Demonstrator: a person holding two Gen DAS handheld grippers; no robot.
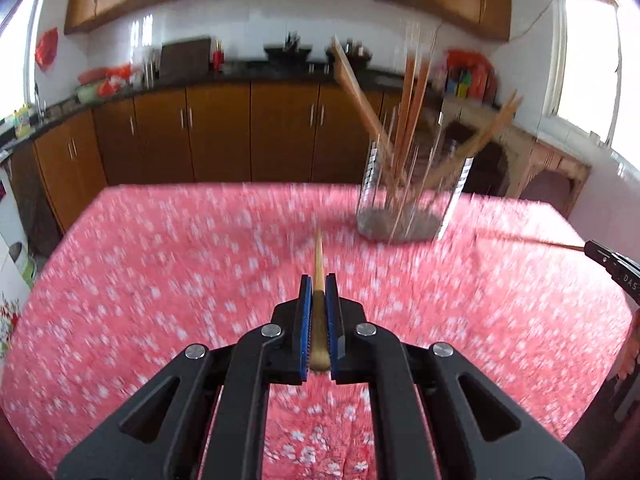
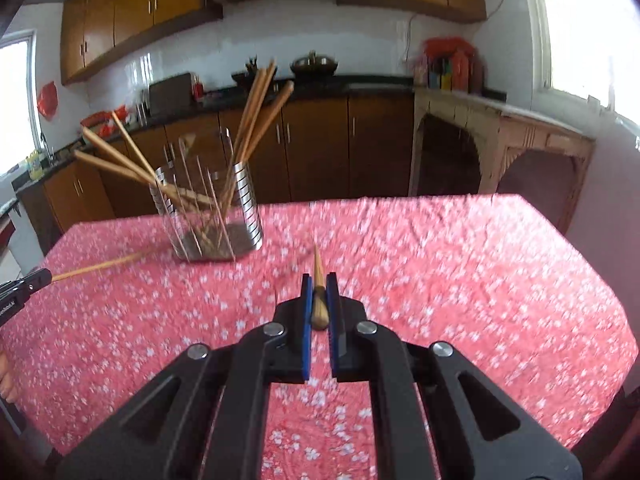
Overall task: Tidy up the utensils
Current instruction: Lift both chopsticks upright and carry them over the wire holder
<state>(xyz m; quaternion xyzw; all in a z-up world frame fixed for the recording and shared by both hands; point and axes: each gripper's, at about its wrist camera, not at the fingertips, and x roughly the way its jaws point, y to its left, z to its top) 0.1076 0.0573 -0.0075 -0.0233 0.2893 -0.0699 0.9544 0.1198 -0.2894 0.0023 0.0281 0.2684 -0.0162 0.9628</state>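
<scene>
My left gripper (image 1: 319, 280) is shut on a wooden chopstick (image 1: 318, 256) that points forward above the red floral tablecloth (image 1: 160, 280). My right gripper (image 2: 319, 280) is shut on a second wooden chopstick (image 2: 318, 266) in the same way. A slotted metal utensil holder (image 1: 412, 200) with several wooden chopsticks leaning in it stands ahead and to the right in the left wrist view. In the right wrist view the holder (image 2: 212, 216) is ahead and to the left. Each gripper shows at the edge of the other's view, the right one (image 1: 588, 249) and the left one (image 2: 48, 276), each with its chopstick.
The table's far edge (image 2: 360, 200) drops off toward brown kitchen cabinets (image 1: 224, 132) and a dark counter with pots. A pale wooden side table (image 2: 500, 140) stands at the back right by a bright window.
</scene>
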